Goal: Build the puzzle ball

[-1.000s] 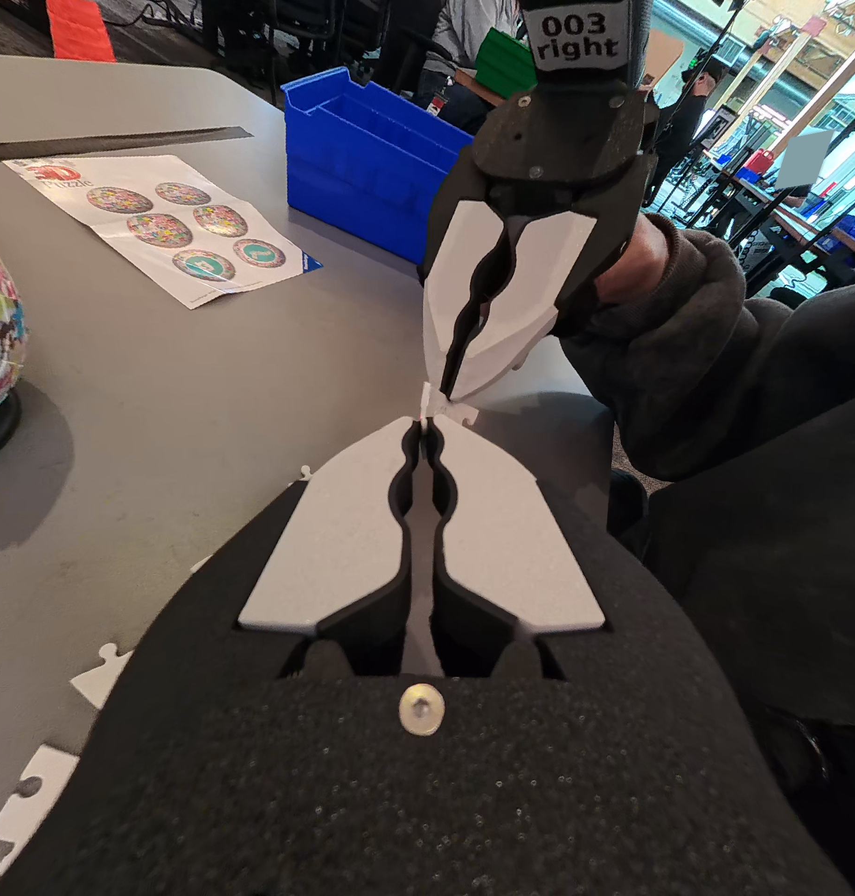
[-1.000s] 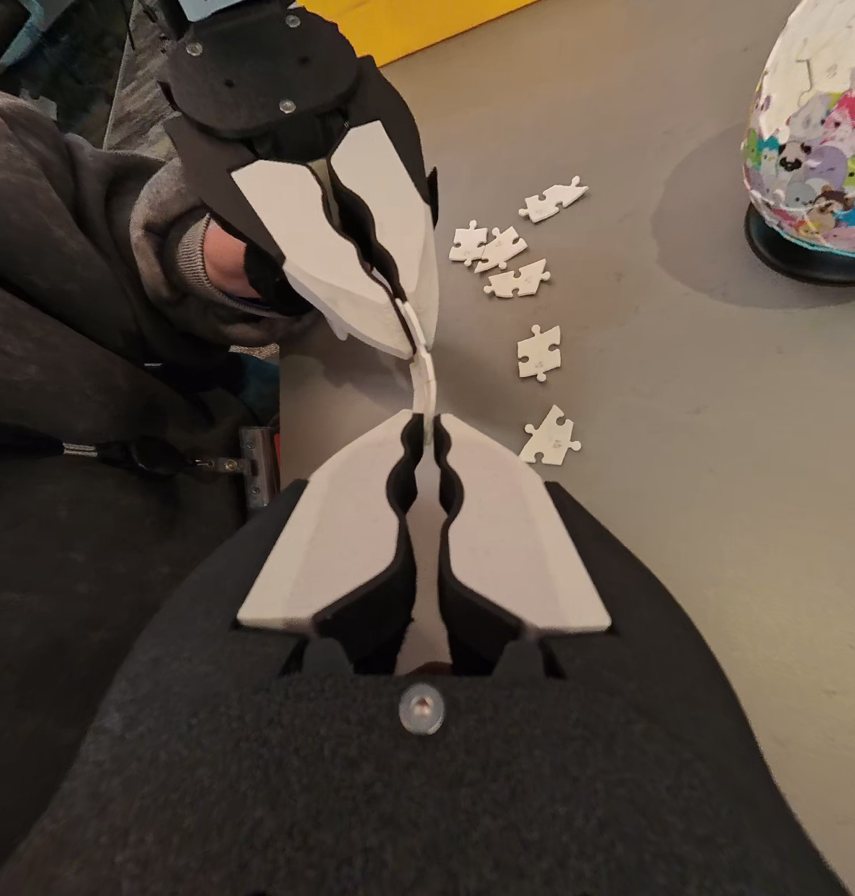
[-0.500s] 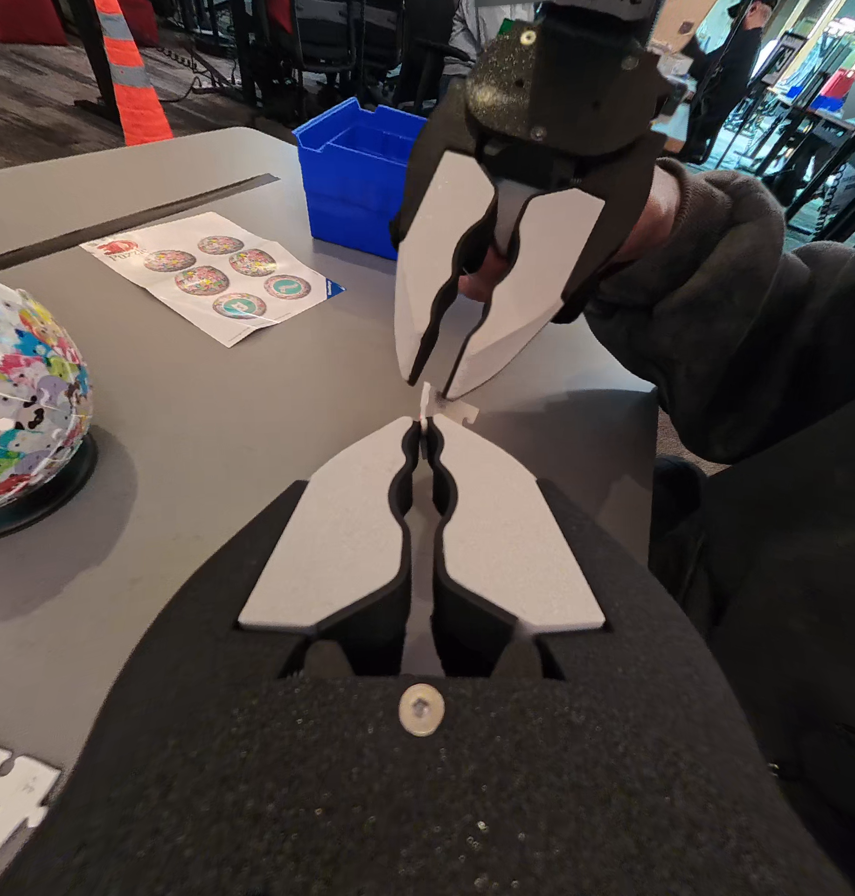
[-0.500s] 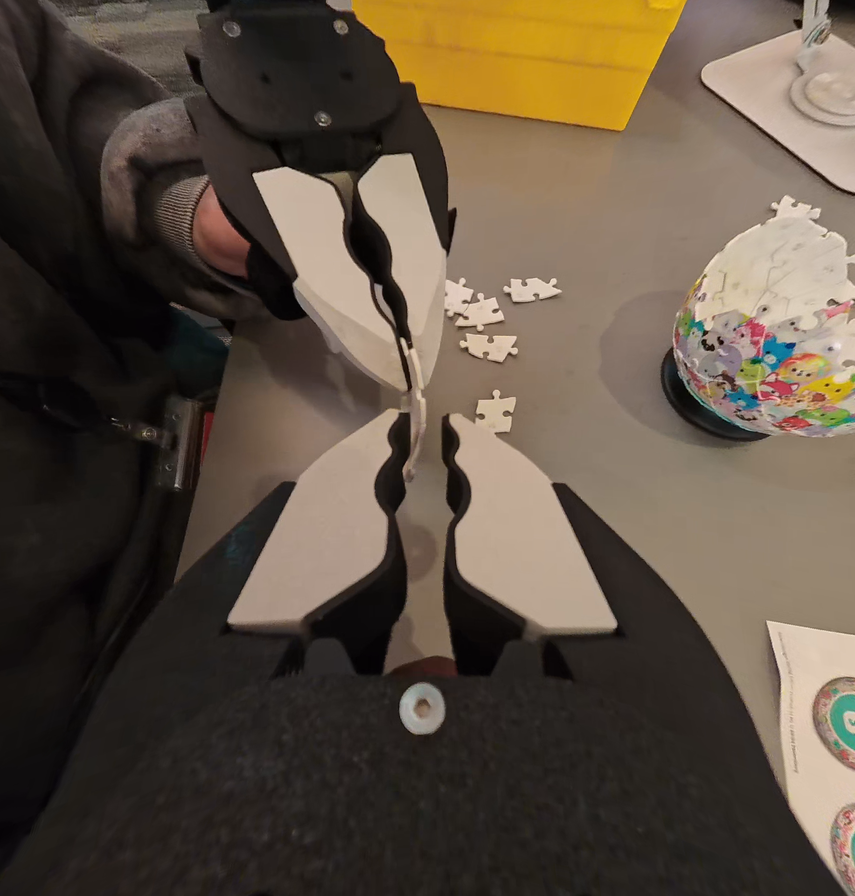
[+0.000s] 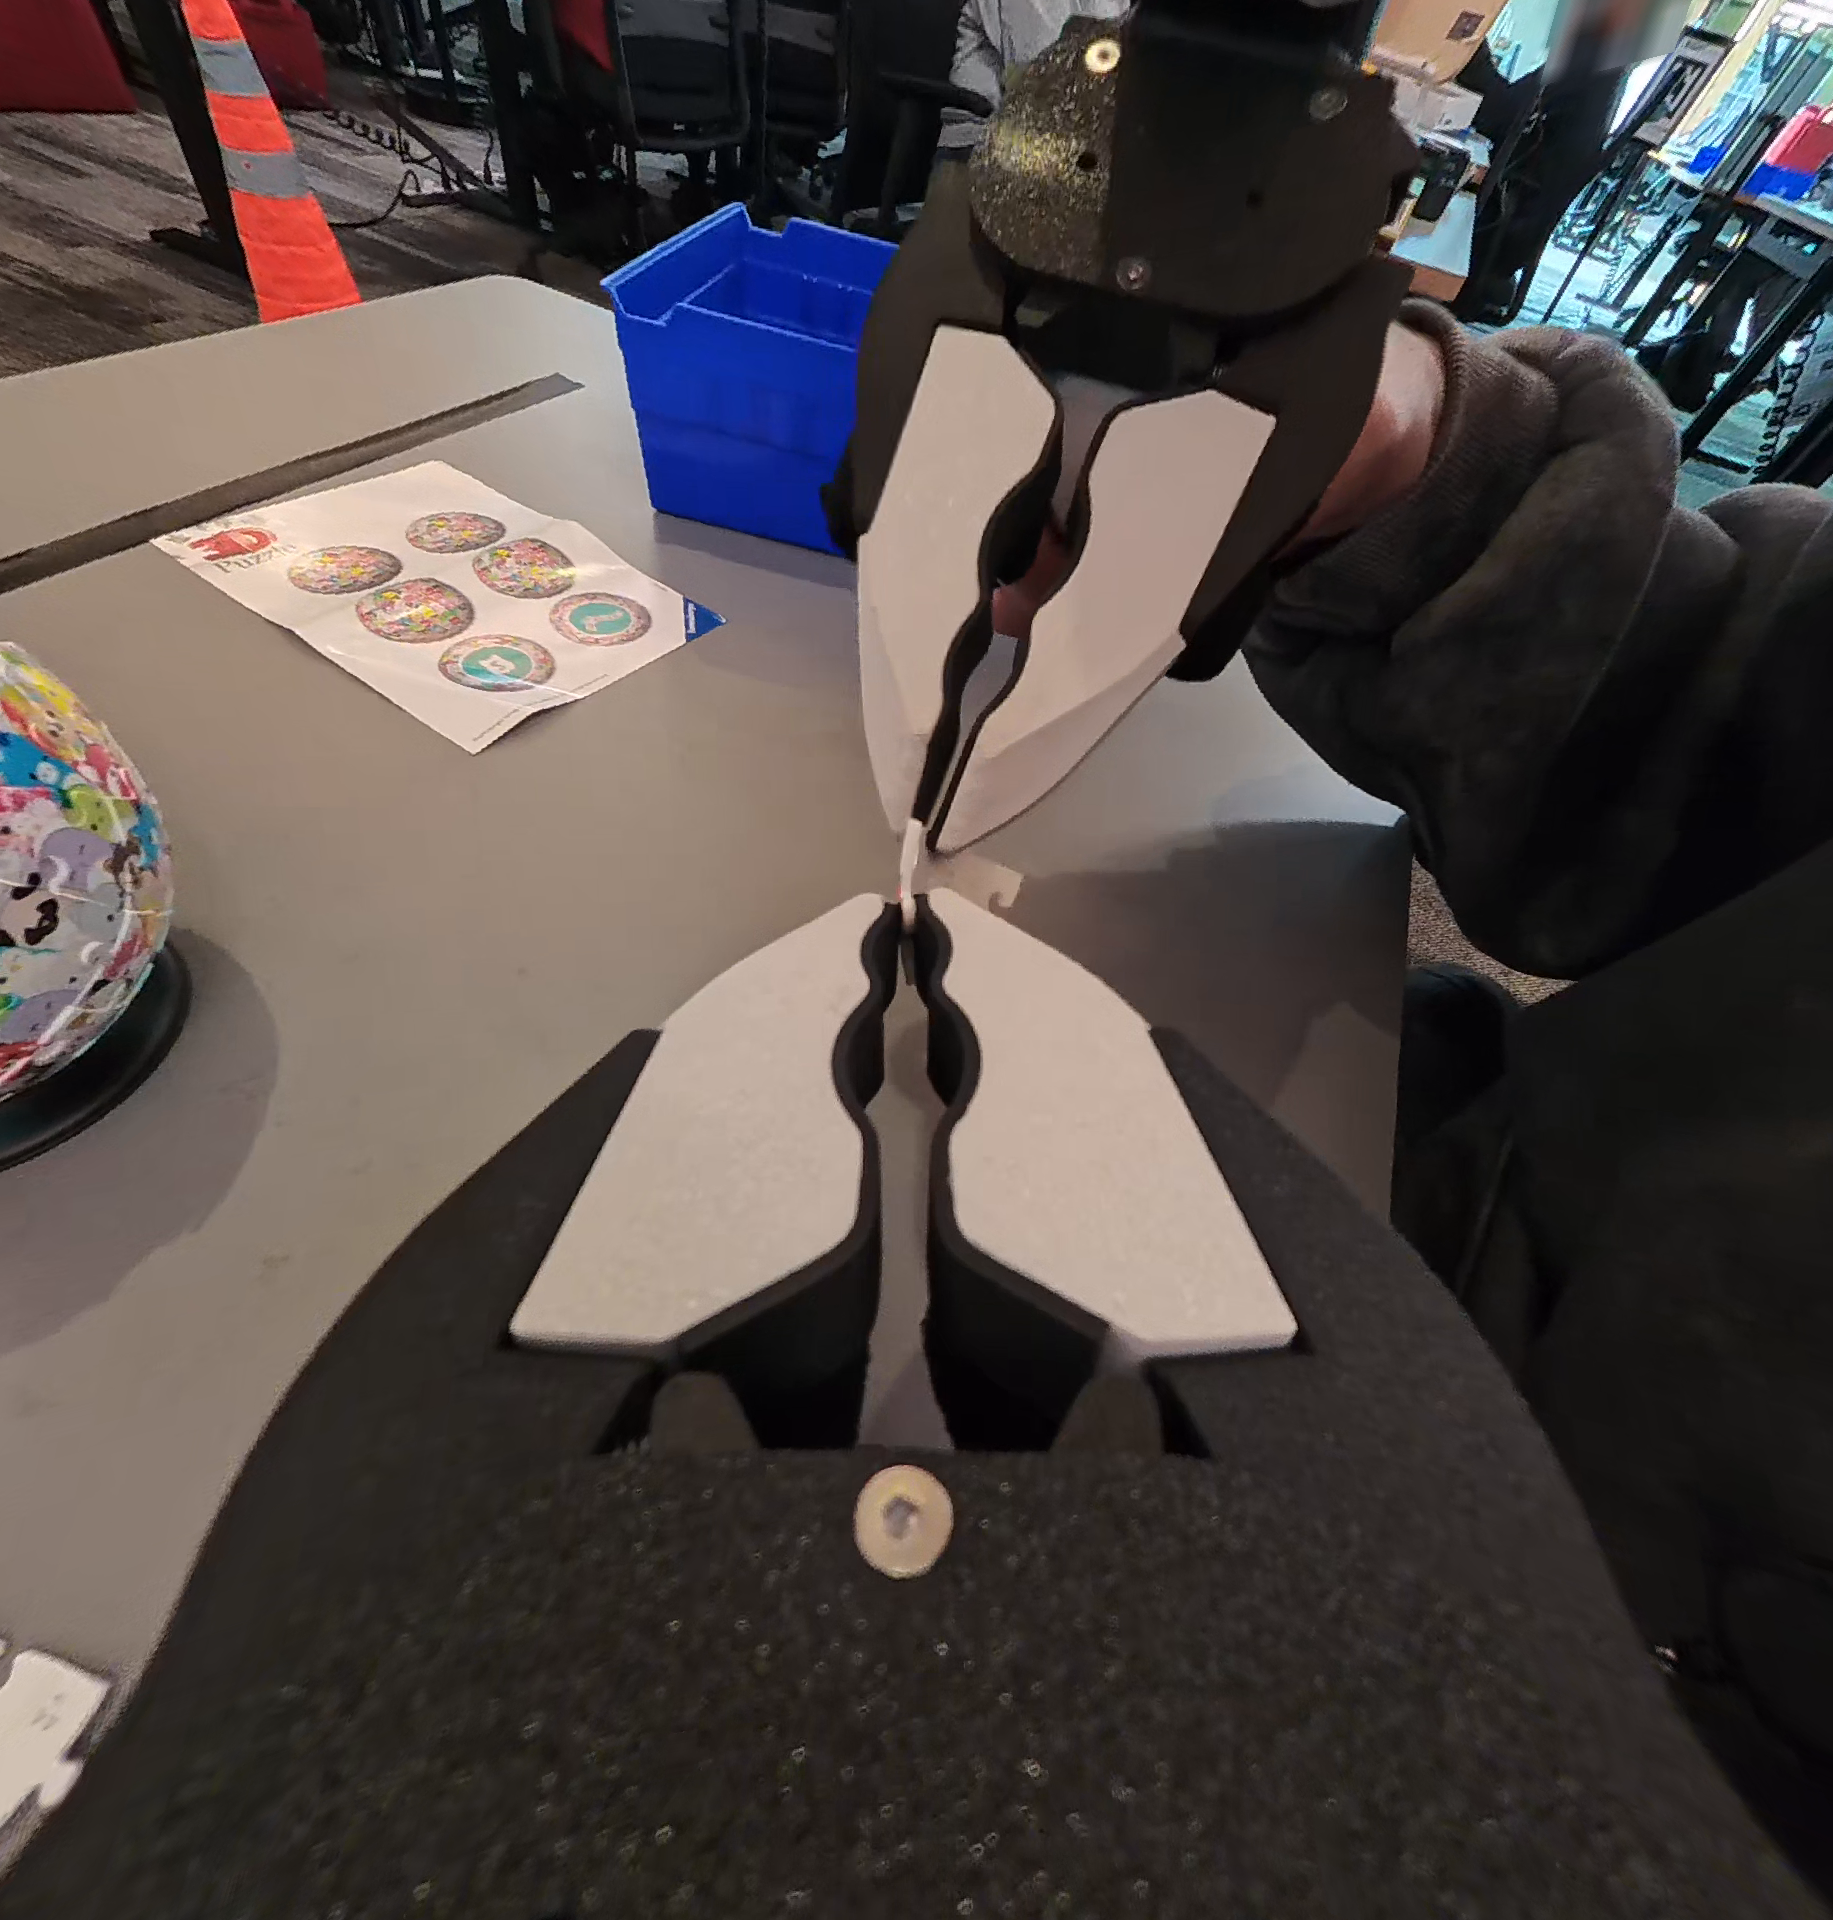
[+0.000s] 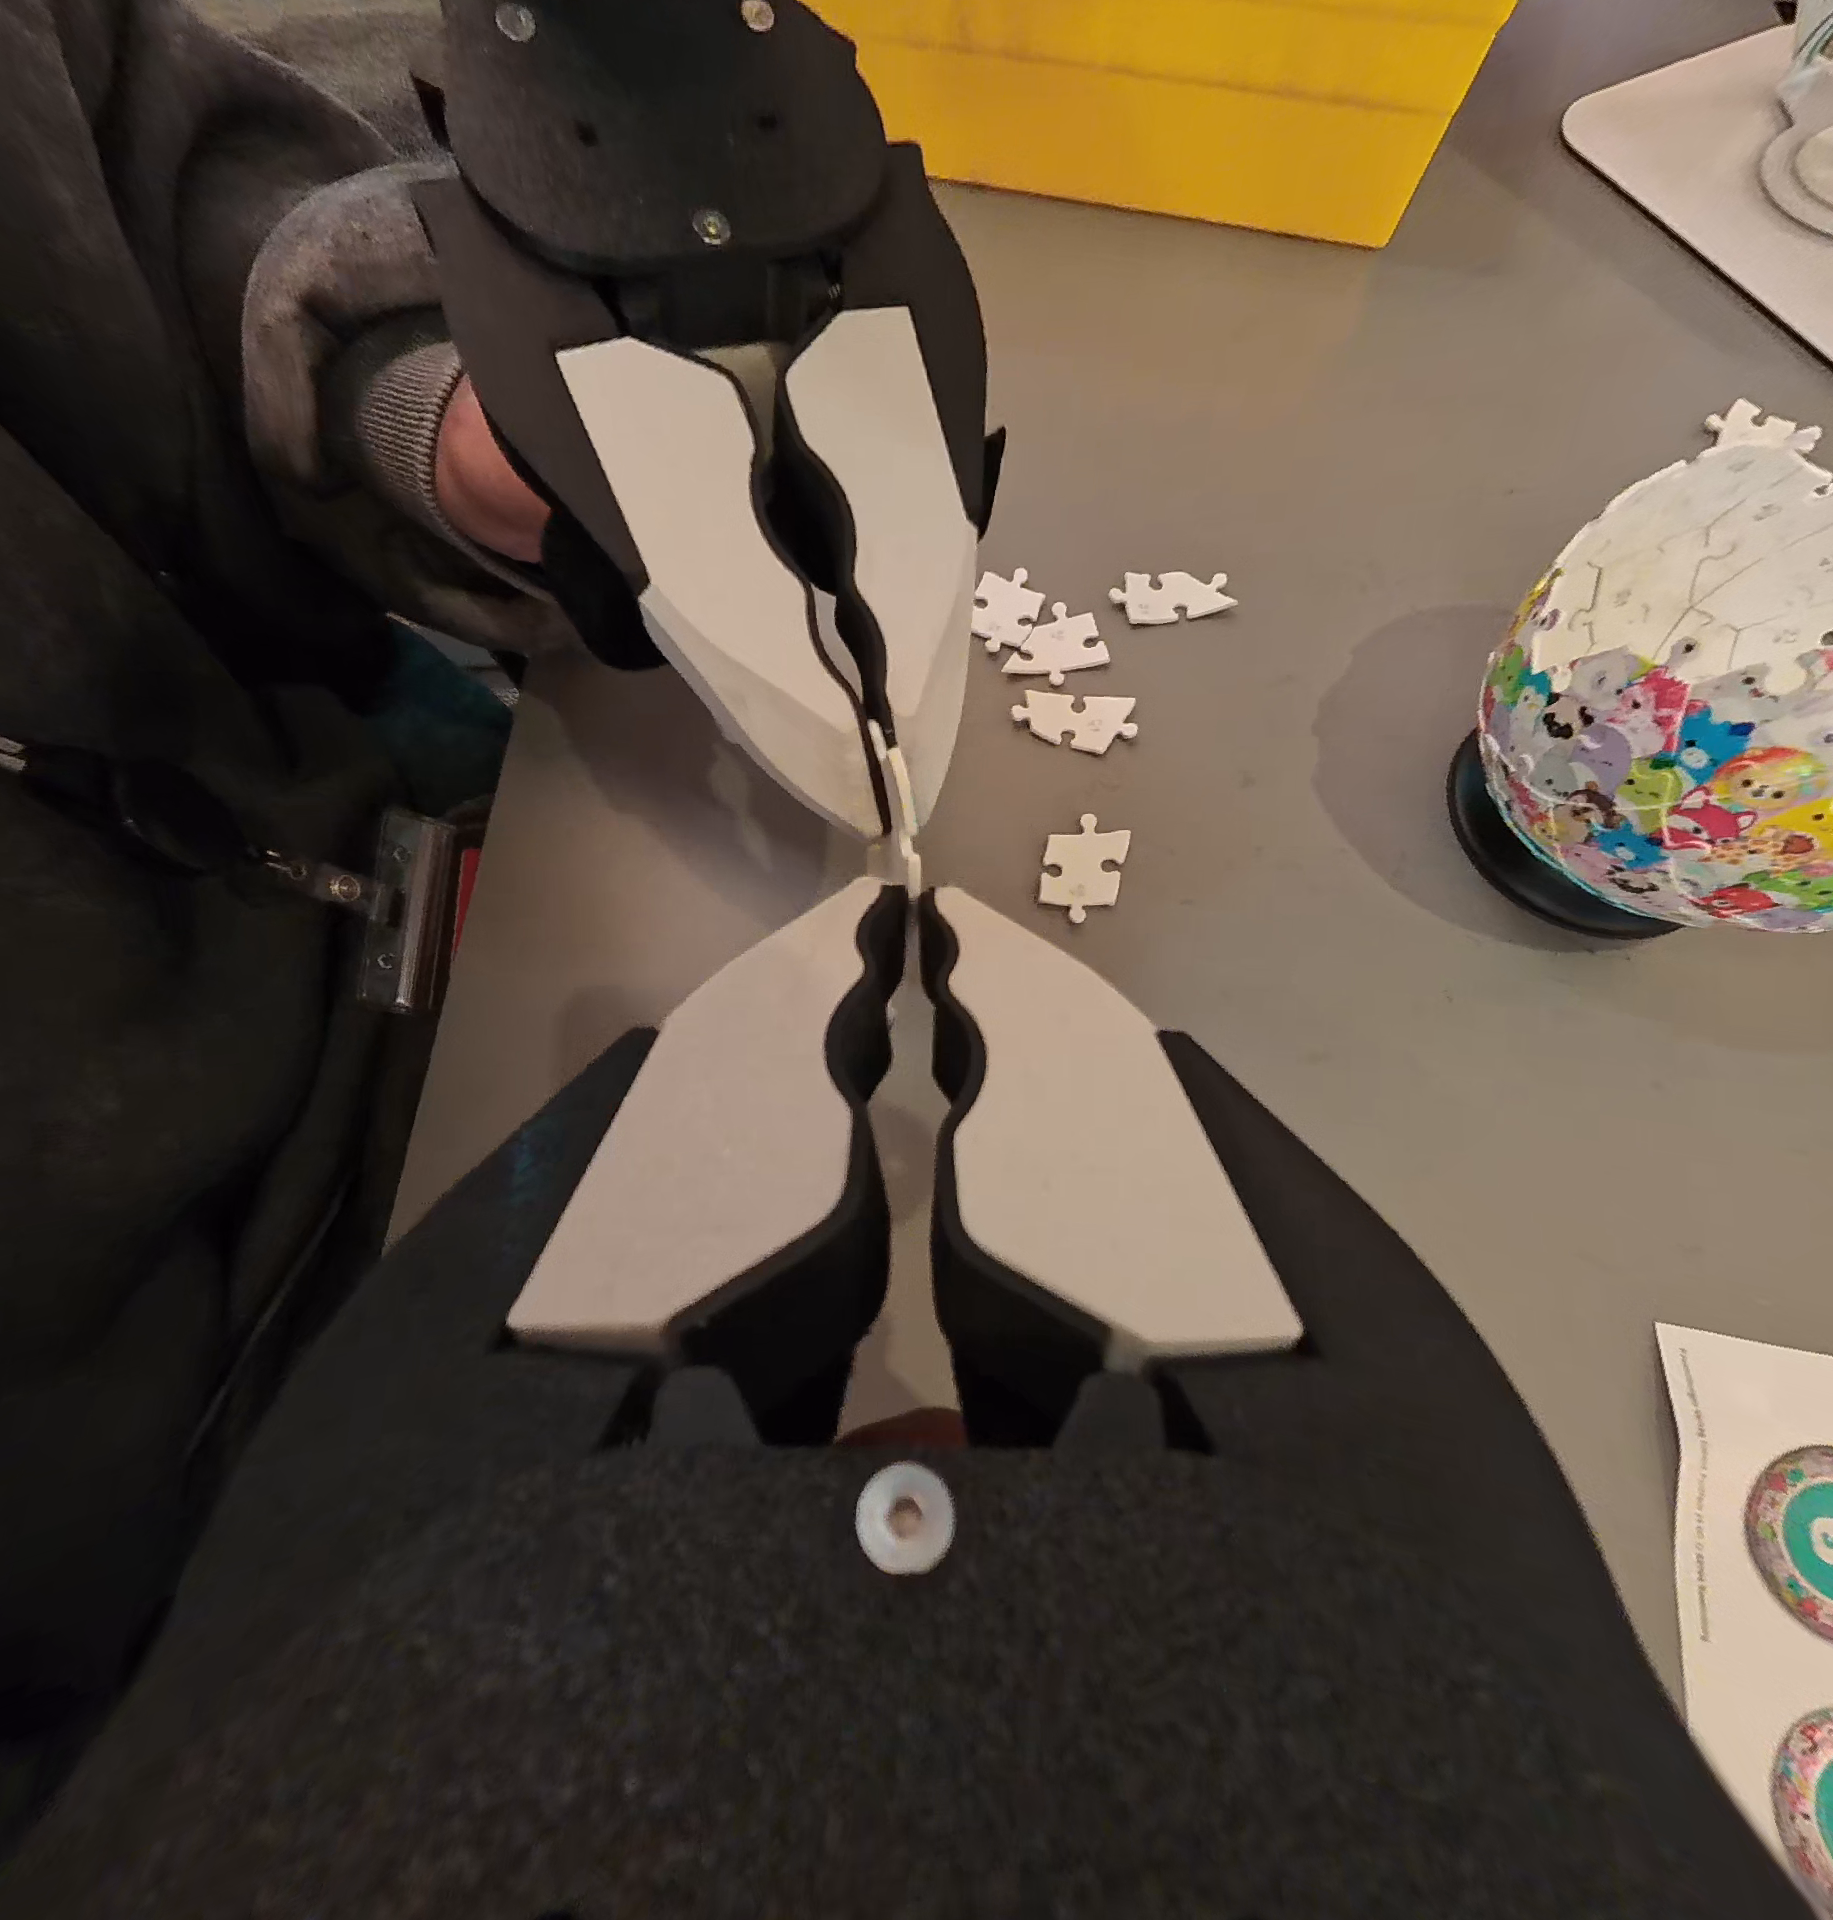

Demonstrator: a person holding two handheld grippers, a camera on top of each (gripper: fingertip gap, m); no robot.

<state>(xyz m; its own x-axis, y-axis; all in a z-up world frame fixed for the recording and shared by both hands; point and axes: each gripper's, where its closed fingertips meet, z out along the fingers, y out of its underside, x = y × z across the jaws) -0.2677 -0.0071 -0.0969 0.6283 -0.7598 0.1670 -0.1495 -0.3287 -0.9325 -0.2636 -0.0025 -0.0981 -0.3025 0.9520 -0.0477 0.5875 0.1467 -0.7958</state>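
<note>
Both claws pinch one puzzle piece [image 6: 899,831] edge-on, mid-air above worktop [image 6: 1307,1091]: left claw [image 5: 907,914] narrow on near end, right claw [image 6: 910,904] narrow on far. Puzzle ball [image 6: 1701,727] well apart on stand. Risks: thin grip slips, opposed pull bends or drops piece among loose pieces [image 6: 1083,862].

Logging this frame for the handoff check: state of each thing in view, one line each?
left hand-held gripper: shut on puzzle piece
right hand-held gripper: shut on puzzle piece
puzzle piece: edge-on, pinched by both grippers above the table
puzzle ball: part built, top open, on a black stand
loose pieces: flat, white side up
blue bin: upright, looks empty
instruction sheet: flat on table
</note>
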